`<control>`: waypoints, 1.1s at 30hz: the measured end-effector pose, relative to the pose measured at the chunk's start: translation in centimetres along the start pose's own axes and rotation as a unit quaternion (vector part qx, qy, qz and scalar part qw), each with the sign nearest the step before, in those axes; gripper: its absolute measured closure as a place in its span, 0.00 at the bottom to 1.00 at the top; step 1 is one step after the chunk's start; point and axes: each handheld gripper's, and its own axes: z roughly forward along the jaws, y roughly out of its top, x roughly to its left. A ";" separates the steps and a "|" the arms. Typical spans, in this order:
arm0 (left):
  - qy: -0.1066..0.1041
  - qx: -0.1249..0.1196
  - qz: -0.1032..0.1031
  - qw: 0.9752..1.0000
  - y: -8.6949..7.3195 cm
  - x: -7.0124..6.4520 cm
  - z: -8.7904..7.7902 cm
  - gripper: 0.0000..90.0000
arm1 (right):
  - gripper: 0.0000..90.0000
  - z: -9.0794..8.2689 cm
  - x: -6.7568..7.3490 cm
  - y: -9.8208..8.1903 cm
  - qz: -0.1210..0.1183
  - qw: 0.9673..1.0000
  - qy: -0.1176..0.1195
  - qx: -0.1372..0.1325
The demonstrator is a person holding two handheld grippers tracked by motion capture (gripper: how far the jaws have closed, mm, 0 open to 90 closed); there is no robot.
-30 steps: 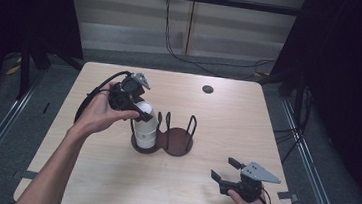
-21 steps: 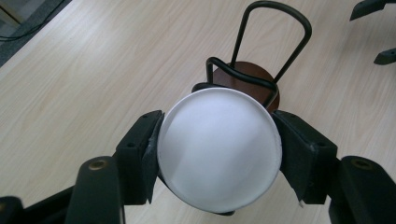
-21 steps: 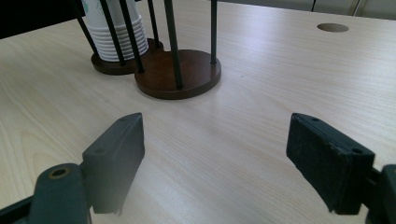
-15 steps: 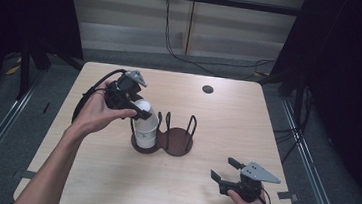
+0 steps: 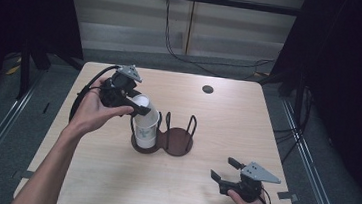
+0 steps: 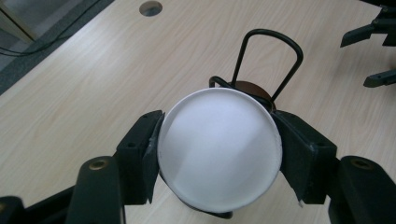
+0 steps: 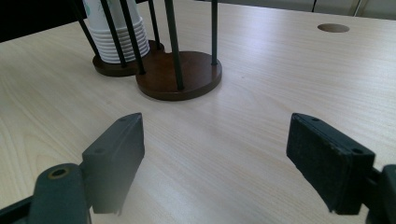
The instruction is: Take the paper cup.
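A stack of white paper cups [image 5: 145, 126] stands in the left ring of a dark wooden cup holder [image 5: 179, 143] with black wire loops, mid-table. My left gripper [image 5: 141, 107] is shut on the topmost cup [image 6: 219, 154], one pad on each side of its round white end. That cup leans slightly to the left. In the right gripper view the stack [image 7: 116, 42] shows several rims at its foot, behind the holder's wires. My right gripper [image 5: 222, 170] rests low near the table's front right, open, with bare table between its jaws [image 7: 215, 158].
The holder's right ring [image 7: 180, 74] is vacant. A round cable hole [image 5: 208, 89] sits at the table's far side. A black cable [image 5: 87, 90] loops from the left gripper over the table's left part. The table's front edge is close to the right hand.
The left gripper with the top cup has shifted slightly up and to the left, tilting the cup. The right gripper has kept still.
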 end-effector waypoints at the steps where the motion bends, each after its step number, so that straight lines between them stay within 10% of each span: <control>1: 0.000 -0.004 -0.002 1.000 0.0 0.0 -0.1 0.41 | 0.21 0.0 0.0 0.0 -0.001 1.000 0.000 0.001; 15: 0.003 -0.071 -0.007 0.997 -1.1 -0.5 -1.8 0.41 | 0.21 0.1 0.0 -0.1 0.001 1.000 -0.001 0.002; 33: -0.038 -0.172 0.002 0.984 -3.1 -2.3 -2.0 0.41 | 0.20 0.3 0.1 0.0 -0.002 1.000 0.001 0.004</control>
